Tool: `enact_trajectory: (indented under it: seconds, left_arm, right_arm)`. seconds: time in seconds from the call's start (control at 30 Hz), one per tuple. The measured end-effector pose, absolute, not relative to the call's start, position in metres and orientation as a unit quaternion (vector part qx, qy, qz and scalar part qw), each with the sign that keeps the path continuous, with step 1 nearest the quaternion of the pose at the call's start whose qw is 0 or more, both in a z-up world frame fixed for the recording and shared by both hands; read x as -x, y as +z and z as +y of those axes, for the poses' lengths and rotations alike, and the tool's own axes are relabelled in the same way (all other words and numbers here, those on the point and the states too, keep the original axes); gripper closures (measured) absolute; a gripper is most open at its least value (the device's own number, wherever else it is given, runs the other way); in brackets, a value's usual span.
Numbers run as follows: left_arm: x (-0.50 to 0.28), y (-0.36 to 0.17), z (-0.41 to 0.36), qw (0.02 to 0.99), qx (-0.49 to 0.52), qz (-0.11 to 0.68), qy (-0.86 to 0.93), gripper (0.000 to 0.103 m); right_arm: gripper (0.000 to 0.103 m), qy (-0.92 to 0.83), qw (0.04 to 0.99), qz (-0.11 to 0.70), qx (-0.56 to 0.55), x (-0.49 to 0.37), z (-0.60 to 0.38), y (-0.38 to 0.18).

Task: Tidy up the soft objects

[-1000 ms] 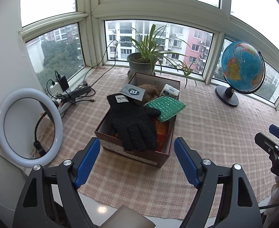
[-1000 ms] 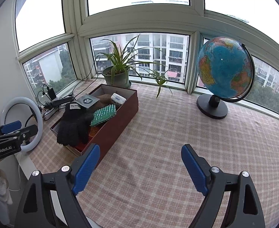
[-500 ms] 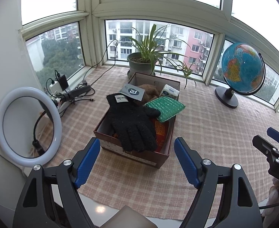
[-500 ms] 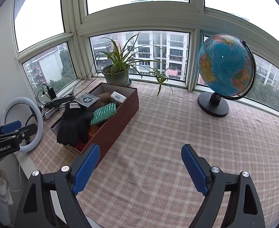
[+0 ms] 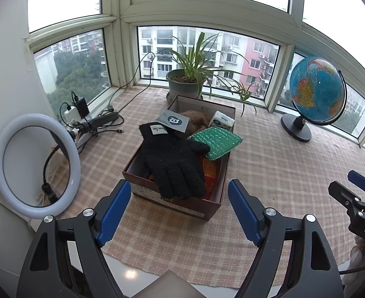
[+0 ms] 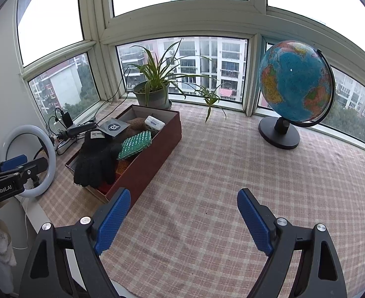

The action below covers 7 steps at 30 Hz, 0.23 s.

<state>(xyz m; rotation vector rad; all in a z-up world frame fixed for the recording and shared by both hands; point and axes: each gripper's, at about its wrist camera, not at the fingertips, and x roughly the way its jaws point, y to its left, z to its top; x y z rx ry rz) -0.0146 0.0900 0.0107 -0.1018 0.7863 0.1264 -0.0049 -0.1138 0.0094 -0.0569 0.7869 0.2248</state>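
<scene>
A dark red cardboard box (image 5: 142,191) (image 6: 155,156) stands on the checked cloth. A black knit glove (image 5: 172,161) (image 6: 93,159) lies on top of its contents, with a green sparkly sponge (image 5: 216,141) (image 6: 135,144), a brown soft item (image 5: 195,121), a white tissue pack (image 5: 222,120) (image 6: 155,123) and a grey card (image 5: 173,120) (image 6: 114,126) behind it. My left gripper (image 5: 178,208) is open and empty, just in front of the box. My right gripper (image 6: 182,221) is open and empty over bare cloth to the box's right.
A potted plant (image 5: 186,84) (image 6: 154,94) stands behind the box at the window. A globe (image 5: 316,92) (image 6: 294,84) stands to the right. A ring light (image 5: 36,164) (image 6: 28,156), a power strip and cables (image 5: 95,121) sit at the left edge.
Both grippers have drifted only slightly; the views are almost unchanged. Nothing was taken hold of or moved.
</scene>
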Motion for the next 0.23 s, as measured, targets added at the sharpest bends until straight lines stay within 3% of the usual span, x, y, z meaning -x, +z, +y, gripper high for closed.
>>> enact_trajectory:
  seconds: [0.23]
  left_arm:
    - [0.0125,0.0058,0.0910,0.918,0.050,0.389,0.064,0.022]
  right_arm:
    - [0.018,0.106,0.916,0.386,0.017,0.0029,-0.1180,0.0056]
